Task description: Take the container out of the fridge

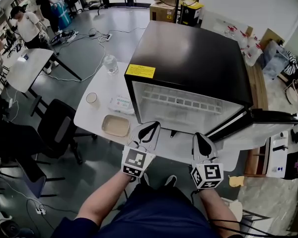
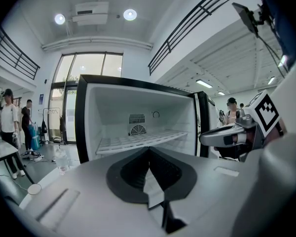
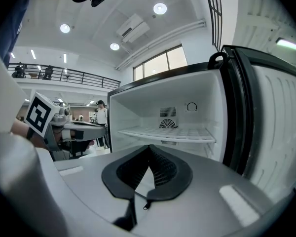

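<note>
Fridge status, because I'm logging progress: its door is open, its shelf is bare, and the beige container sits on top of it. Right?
Not quite. The head view shows the beige container lying on the white table, left of the fridge, not on top of it. The rest holds: the door is open and the shelf is bare.

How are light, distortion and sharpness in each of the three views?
Head view: even, soft light; wide-angle bending at the edges; a dull sheen on the black mini fridge. Left gripper view: strong fisheye with dark corners; the tall window is washed out. Right gripper view: same fisheye; round ceiling lamps flare, while the fridge's white inside stays sharp.
</note>
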`<state>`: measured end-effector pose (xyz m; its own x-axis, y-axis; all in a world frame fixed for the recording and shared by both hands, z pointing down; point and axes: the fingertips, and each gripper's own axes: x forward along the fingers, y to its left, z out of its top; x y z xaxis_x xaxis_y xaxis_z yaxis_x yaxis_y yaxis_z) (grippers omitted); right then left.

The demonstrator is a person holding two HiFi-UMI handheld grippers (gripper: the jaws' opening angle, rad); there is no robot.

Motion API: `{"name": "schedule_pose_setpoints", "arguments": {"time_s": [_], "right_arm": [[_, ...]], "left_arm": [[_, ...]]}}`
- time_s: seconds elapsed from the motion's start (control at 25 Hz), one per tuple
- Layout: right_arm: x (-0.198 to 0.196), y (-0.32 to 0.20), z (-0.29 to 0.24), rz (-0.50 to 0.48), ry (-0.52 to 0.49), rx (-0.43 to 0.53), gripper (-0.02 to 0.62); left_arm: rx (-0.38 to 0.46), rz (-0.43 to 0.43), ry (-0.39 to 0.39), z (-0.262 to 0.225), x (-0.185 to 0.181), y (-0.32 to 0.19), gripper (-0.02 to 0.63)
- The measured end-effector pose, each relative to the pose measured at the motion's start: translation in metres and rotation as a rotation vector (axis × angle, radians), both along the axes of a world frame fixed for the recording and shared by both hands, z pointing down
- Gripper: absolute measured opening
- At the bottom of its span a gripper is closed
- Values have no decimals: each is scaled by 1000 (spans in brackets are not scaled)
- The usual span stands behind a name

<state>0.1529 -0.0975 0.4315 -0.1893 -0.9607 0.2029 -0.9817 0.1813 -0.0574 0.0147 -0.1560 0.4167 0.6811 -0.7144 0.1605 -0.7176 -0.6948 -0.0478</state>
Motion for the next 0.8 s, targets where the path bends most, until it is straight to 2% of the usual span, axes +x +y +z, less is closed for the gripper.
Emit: {"name": "schedule_pose_setpoints", "arguments": {"time_s": [0.32,0.8], "right_arm": [[-7,1,-13,-40,8,41,5],[-12,1,-13,-62,5,37,5]], "left_arm": [[15,-3,10,-9,0,-2,5],[6,7,14,-6,-1,-1,5]]}}
